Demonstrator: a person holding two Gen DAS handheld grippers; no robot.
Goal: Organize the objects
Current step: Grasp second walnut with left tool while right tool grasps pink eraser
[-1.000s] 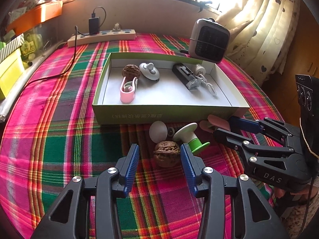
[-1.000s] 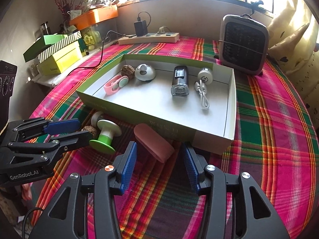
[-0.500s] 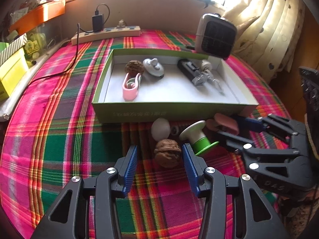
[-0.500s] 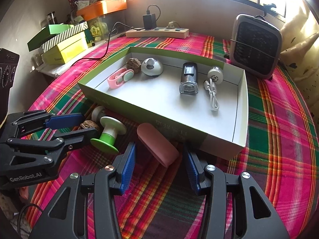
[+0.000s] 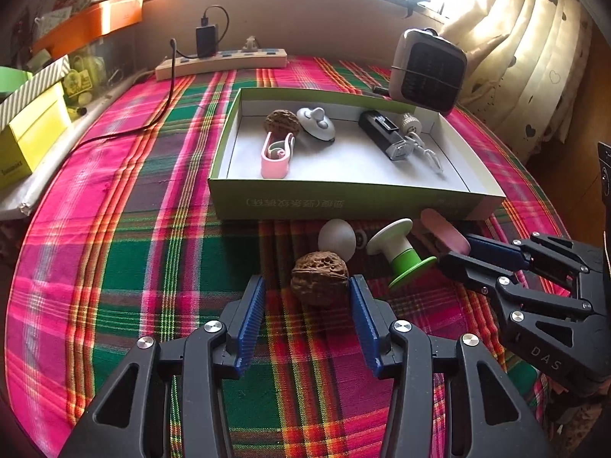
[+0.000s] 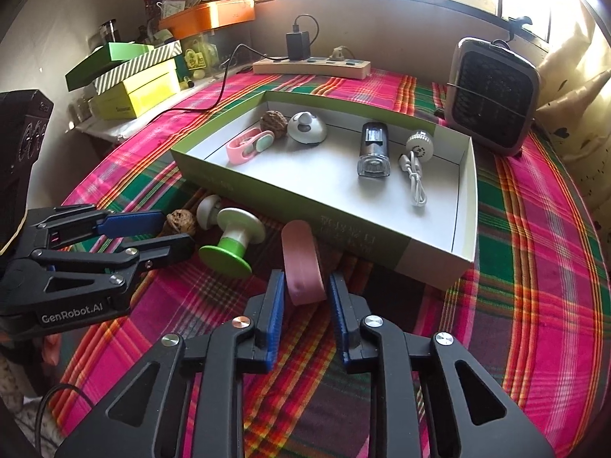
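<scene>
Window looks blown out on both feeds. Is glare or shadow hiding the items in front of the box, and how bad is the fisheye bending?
Left wrist view: window overexposed, yet the walnut between the left gripper fingers reads sharp. Right wrist view: the box shades the cloth beside the pink case at the right gripper, still legible. Both views bow the table edges strongly.

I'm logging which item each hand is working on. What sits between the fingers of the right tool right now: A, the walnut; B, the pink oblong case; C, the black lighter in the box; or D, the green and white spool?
B: in the right wrist view the pink oblong case sits between the fingers of the right tool, which have closed in on its sides.
</scene>
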